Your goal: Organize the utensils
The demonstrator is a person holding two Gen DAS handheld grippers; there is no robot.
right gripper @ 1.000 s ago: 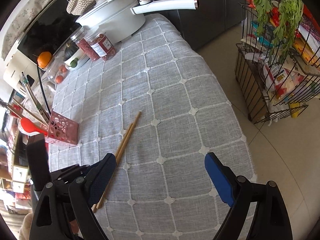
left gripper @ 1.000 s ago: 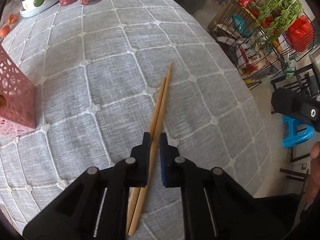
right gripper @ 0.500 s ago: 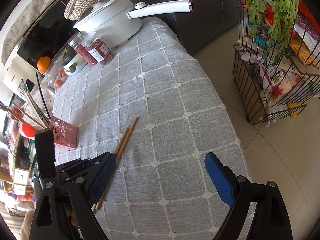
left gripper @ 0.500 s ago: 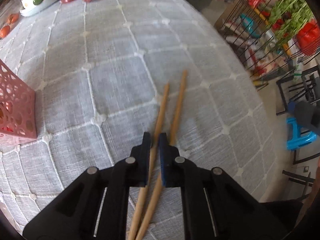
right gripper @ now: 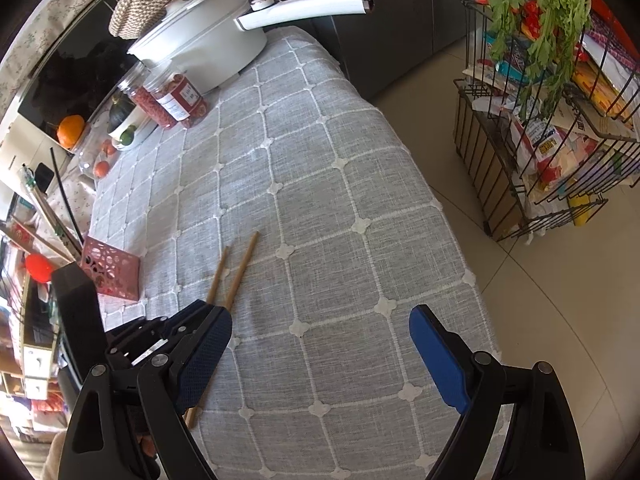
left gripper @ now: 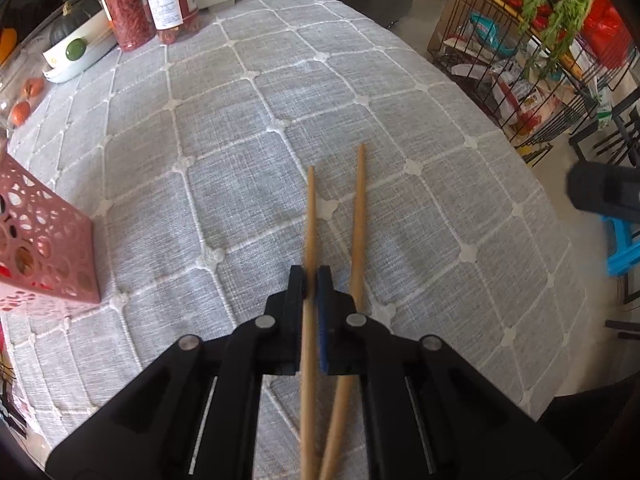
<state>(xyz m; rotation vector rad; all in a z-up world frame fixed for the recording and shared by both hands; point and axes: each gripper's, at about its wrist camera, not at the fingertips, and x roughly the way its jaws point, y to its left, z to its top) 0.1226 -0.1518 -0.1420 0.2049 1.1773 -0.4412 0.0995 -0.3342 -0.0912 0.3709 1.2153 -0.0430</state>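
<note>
Two wooden chopsticks are on the grey quilted tablecloth [left gripper: 240, 140]. My left gripper [left gripper: 311, 280] is shut on the left chopstick [left gripper: 310, 216], which points away from me. The second chopstick [left gripper: 359, 216] lies loose just right of the fingers, splayed apart from the first. A pink perforated utensil holder [left gripper: 40, 240] stands at the left. In the right wrist view both chopsticks [right gripper: 234, 276] and the holder [right gripper: 112, 272] show at the left. My right gripper [right gripper: 320, 340] is open and empty above the table's near right part.
Two jars of red food [left gripper: 148, 8], a white dish [left gripper: 76, 48] and a white pot [right gripper: 200, 44] stand at the table's far end. A wire rack with greens and packets [right gripper: 540, 100] stands on the floor to the right. The table edge drops off at the right.
The chopsticks lay together a second ago; now the left gripper holds one and the other has splayed to the right. The view has tilted up toward the far jars.
</note>
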